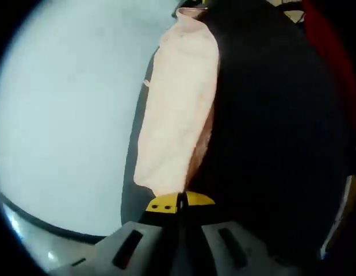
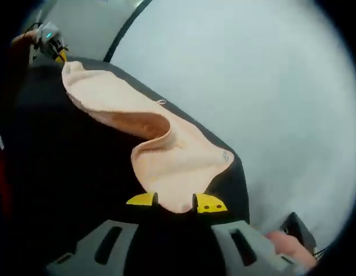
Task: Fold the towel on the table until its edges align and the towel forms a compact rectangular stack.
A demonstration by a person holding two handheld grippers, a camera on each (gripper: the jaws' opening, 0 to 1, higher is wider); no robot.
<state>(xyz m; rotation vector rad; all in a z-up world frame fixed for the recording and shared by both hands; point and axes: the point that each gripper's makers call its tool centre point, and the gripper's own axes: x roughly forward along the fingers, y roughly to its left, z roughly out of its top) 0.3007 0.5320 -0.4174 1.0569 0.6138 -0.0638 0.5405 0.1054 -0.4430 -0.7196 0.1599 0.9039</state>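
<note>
A peach towel (image 1: 175, 115) is stretched lengthwise between both grippers, over a black surface (image 1: 270, 144). My left gripper (image 1: 180, 203) has its yellow tips pressed together on the towel's near end. The far end narrows to a point at the right gripper (image 1: 191, 8) at the top of the left gripper view. In the right gripper view the towel (image 2: 178, 167) sags with a raised fold in its middle. Its near corner lies between the yellow tips of my right gripper (image 2: 176, 202). The left gripper (image 2: 53, 41) pinches the other end at the upper left.
A white table top (image 1: 68, 115) spreads to one side of the towel, with a dark edge strip (image 1: 45, 227). The same white top (image 2: 264, 86) shows in the right gripper view. A hand (image 2: 288, 244) shows at the lower right, and something red (image 1: 324, 34) beyond the black surface.
</note>
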